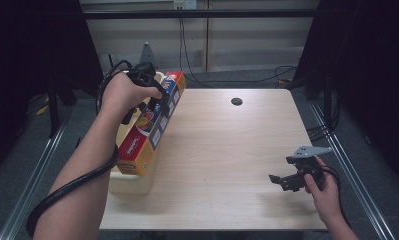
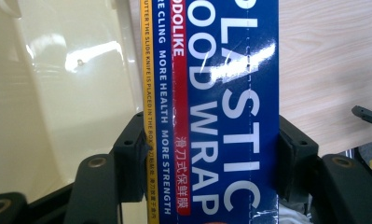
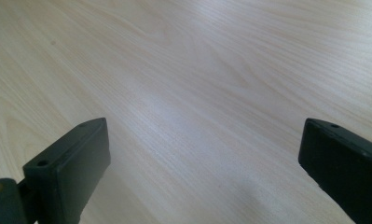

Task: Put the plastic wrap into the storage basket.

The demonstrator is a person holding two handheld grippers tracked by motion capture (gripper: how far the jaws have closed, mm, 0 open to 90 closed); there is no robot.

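Two grippers: one in each of the person's hands, at a pale wood table.
Left gripper: at the far left edge of the table in the high view, gripped in the left hand, a black cable trailing along the forearm.
Left jaws: clamped on the box, one pad pressing each long side; the box's face runs straight up between them in the left gripper view.
Box: a long, narrow carton of cling film, mostly blue with a yellow edge strip and a red band. In the high view it lies lengthwise along the table's left edge, its far end raised in the gripper and its near end resting on the tub.
Tub: cream plastic, at the table's near left corner; in the left gripper view its glossy wall sits just beside the box.
Large white print: "PLASTIC FOOD WRAP", partly cut off at the top.
Small white print: "MORE CLING MORE HEALTH MORE STRENGTH".
Red band: "...ODOLIKE" and a line of Chinese characters.
Yellow strip: tiny lettering, too small to read fully.
Right gripper: low over the table's near right part, well apart from the box, held in the right hand.
Right jaws: wide apart, bare wood grain between them.
Table hole: small dark round opening near the far edge.
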